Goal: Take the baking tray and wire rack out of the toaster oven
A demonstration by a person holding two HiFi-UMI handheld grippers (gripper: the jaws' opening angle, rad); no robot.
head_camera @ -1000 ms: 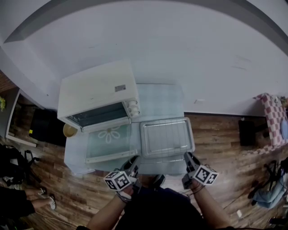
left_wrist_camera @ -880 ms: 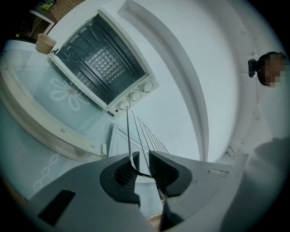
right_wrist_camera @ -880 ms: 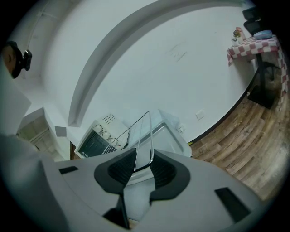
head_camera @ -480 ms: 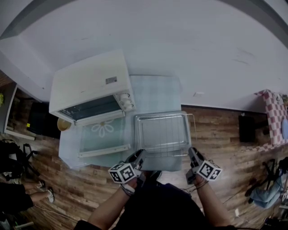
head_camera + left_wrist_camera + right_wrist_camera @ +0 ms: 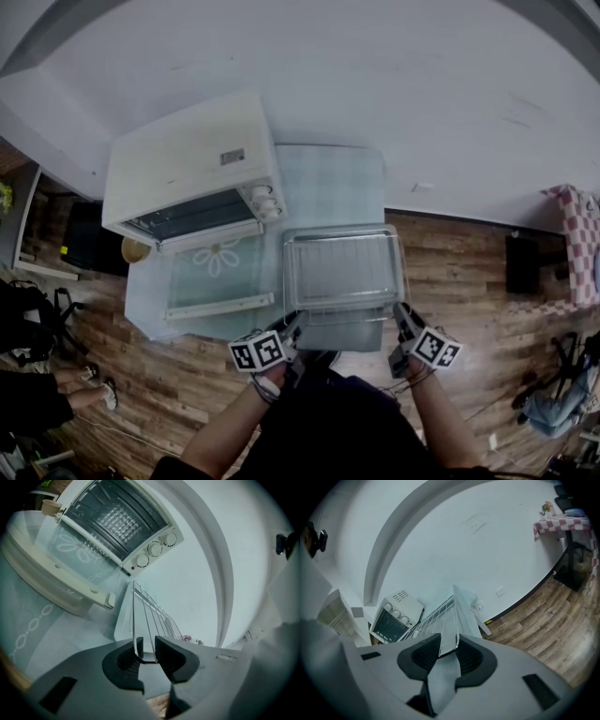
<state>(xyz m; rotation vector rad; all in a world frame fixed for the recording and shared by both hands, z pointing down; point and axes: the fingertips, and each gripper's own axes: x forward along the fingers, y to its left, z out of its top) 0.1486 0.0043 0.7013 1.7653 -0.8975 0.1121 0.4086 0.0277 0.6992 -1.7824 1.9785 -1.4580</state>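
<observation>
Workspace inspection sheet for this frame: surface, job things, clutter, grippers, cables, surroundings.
Surface: table under a pale checked cloth.
Job's things: oven with its door down and nothing seen inside. The tray, with the rack in it, is right of the door. Contact with the cloth is unclear.
Clutter: cup left of the oven.
Grippers: left gripper has the rack's corner wire between its jaws, which are opening. Right gripper is shut on the tray's rim.
Cables: nothing seen.
Surroundings: white wall, wood floor, checked side table.
</observation>
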